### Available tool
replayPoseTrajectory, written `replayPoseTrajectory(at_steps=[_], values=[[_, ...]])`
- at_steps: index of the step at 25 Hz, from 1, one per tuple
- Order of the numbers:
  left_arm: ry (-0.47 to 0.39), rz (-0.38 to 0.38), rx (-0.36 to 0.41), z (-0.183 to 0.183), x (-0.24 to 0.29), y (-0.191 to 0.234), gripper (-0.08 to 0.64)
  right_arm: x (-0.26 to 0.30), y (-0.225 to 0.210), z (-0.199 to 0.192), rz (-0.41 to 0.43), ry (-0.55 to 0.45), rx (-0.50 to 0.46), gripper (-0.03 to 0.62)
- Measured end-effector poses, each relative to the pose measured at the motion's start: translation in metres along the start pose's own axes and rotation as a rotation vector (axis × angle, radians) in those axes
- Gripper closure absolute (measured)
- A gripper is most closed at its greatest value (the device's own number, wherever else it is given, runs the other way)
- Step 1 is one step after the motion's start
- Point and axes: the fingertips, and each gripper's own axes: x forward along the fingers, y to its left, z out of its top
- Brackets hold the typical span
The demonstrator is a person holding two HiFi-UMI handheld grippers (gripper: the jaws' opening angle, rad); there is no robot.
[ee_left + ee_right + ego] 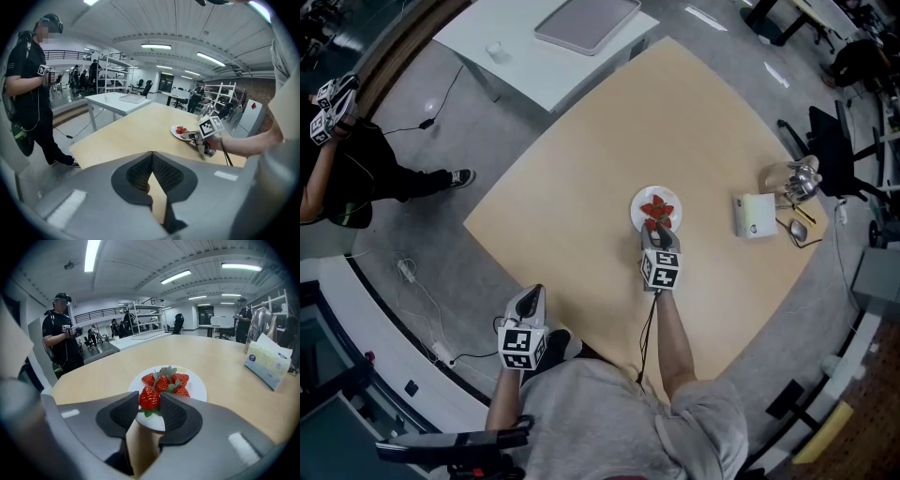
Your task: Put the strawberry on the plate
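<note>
My right gripper (151, 405) is clamped on a strawberry (149, 397), holding it at the near rim of the plate (200, 389), just beside the other strawberries (168, 381) piled there. My left gripper (151, 153) is closed and empty, near the bench (675, 122) edge.

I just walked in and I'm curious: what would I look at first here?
Probably the bright red strawberry pinched between the right gripper's jaws, over the near rim of the white round plate. More red strawberries are heaped on that plate, near the middle of the wide pale wooden table.
</note>
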Motion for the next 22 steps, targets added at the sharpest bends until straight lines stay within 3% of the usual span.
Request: replayPoseTrajectory(at_steps=[22], values=[[-0.011, -0.020, 0.007, 0.0009, -0.0022, -0.0017, 0.540, -0.0043, 0.0061, 0.0073, 0.001, -0.012, -0.017, 0.419]])
